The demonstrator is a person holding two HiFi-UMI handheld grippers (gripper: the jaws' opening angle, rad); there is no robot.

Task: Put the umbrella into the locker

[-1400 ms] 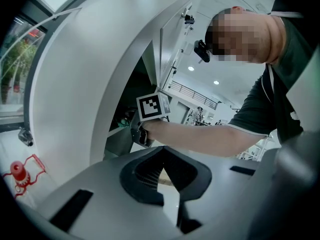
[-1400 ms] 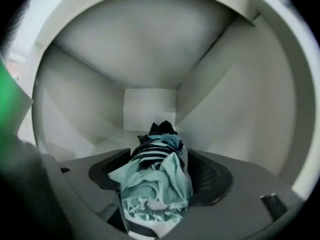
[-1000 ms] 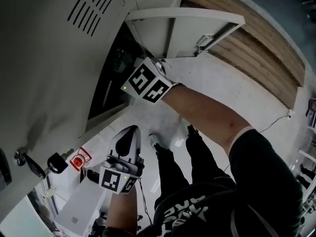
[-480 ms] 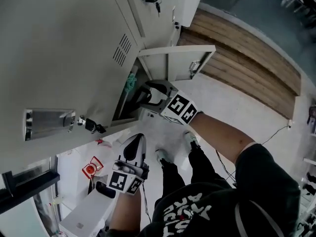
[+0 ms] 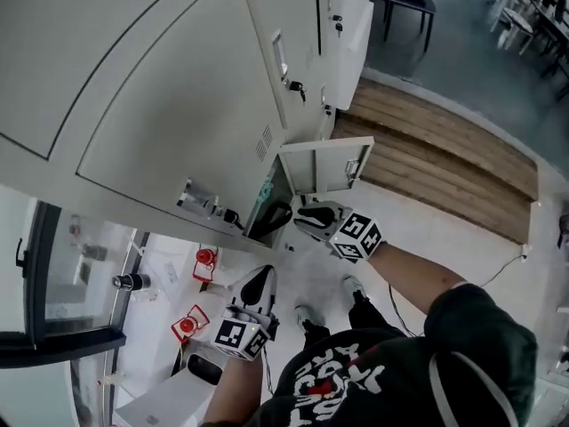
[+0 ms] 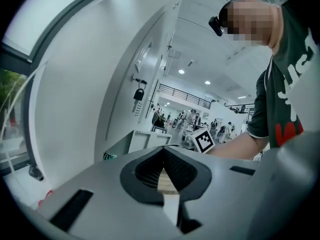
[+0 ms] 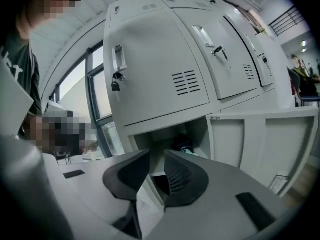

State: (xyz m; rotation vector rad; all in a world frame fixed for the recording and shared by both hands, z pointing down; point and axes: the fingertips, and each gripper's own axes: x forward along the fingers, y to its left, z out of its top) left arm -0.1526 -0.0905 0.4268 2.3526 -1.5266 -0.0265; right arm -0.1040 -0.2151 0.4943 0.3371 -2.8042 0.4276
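Already the umbrella (image 7: 183, 145) lies inside the locker (image 7: 202, 129) ahead of the right gripper (image 7: 156, 159), whose empty jaws are closing; the left gripper (image 6: 162, 156) sits clenched, empty. Push the door (image 7: 260, 144) squarely at its free edge.

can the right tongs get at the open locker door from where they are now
Probably yes. The right tongs hang close to the locker door, which stands swung out beside them, and nothing shows between the two. Their jaws are closing with nothing in them.
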